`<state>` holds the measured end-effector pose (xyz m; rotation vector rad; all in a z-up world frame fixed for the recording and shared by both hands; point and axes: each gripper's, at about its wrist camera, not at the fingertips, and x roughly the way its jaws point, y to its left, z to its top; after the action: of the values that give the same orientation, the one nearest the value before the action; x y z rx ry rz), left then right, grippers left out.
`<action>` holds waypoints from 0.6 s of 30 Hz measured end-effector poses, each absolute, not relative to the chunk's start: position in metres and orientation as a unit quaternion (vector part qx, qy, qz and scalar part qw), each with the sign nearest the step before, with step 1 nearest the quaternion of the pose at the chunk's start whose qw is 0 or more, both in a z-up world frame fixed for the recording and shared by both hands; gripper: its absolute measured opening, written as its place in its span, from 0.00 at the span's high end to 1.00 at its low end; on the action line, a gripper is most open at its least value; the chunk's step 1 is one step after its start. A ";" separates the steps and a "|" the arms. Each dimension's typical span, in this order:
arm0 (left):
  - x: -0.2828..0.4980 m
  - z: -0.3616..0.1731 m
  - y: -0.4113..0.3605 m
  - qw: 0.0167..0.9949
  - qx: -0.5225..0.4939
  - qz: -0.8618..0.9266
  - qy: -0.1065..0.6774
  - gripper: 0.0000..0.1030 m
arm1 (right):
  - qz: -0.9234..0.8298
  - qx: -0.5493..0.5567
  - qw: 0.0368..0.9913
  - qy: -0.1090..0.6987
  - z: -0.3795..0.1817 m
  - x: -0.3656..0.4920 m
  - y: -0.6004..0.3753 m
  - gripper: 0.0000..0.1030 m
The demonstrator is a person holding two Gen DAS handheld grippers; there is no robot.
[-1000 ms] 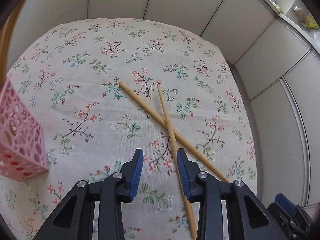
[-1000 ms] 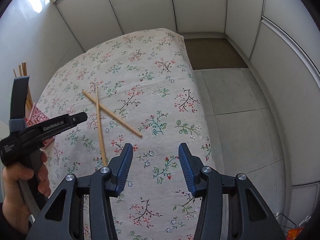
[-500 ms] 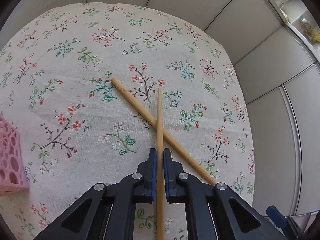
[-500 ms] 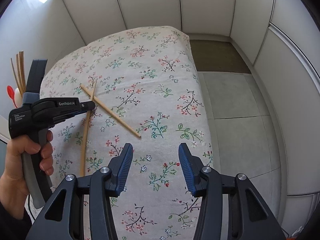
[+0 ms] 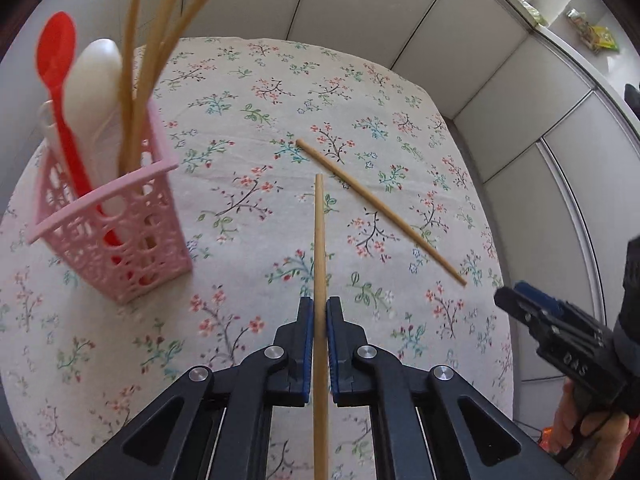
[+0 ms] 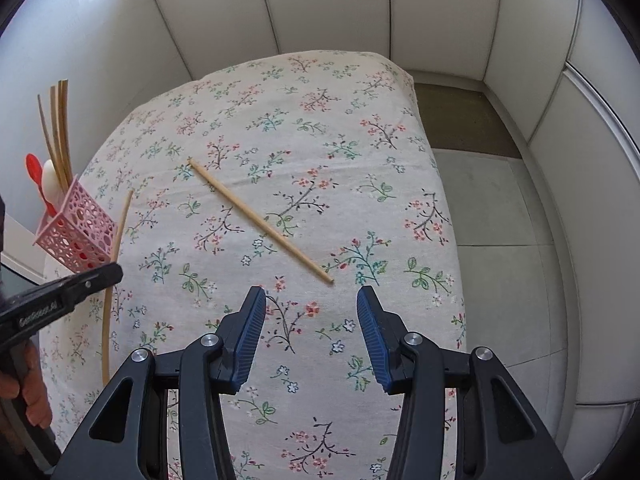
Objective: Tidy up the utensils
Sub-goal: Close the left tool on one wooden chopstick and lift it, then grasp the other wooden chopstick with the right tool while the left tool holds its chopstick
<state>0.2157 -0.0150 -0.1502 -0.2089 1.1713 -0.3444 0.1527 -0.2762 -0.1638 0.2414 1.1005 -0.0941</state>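
Note:
My left gripper (image 5: 319, 310) is shut on a wooden chopstick (image 5: 319, 240) and holds it lifted above the floral tablecloth, pointing forward; it also shows in the right wrist view (image 6: 116, 256). A second chopstick (image 5: 380, 210) lies on the cloth to the right, also seen in the right wrist view (image 6: 260, 222). A pink perforated utensil basket (image 5: 112, 236) stands at the left with a red spoon (image 5: 56, 60), a white spoon (image 5: 94, 84) and several chopsticks in it. My right gripper (image 6: 310, 308) is open and empty, just short of the lying chopstick's near end.
The table (image 6: 360, 152) with the floral cloth ends at the right, with grey floor (image 6: 500, 240) beyond. White wall panels (image 5: 380, 8) stand behind. The right gripper's body (image 5: 560, 344) shows at the right edge of the left wrist view.
My left gripper has lifted the chopstick off the crossed pair and swung left toward the pink basket. The right gripper has moved nearer the remaining chopstick and stays open.

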 end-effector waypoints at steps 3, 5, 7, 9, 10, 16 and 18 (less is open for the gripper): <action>0.195 -0.137 0.000 0.825 -0.094 -0.158 0.535 0.94 | -0.027 0.108 0.846 0.521 -0.160 0.169 -0.263 0.51; 0.184 -0.129 0.011 0.836 -0.085 -0.155 0.520 0.94 | -0.013 0.098 0.848 0.521 -0.158 0.181 -0.251 0.51; 0.179 -0.121 0.018 0.845 -0.074 -0.152 0.507 0.94 | 0.006 0.085 0.847 0.525 -0.158 0.194 -0.238 0.51; 0.177 -0.115 0.028 0.853 -0.071 -0.146 0.497 0.94 | 0.018 0.069 0.844 0.532 -0.163 0.209 -0.226 0.52; 0.177 -0.113 0.032 0.854 -0.075 -0.143 0.494 0.94 | 0.020 0.059 0.843 0.535 -0.166 0.217 -0.221 0.52; 0.181 -0.114 0.042 0.852 -0.085 -0.147 0.495 0.94 | 0.026 0.020 0.834 0.551 -0.191 0.266 -0.194 0.52; 0.180 -0.112 0.044 0.854 -0.081 -0.145 0.492 0.94 | 0.029 0.011 0.830 0.556 -0.200 0.281 -0.186 0.52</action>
<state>0.1802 0.0445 -0.1125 -0.1700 1.0353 -0.3056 0.2813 -0.1863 -0.1998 0.0241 1.1800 0.0620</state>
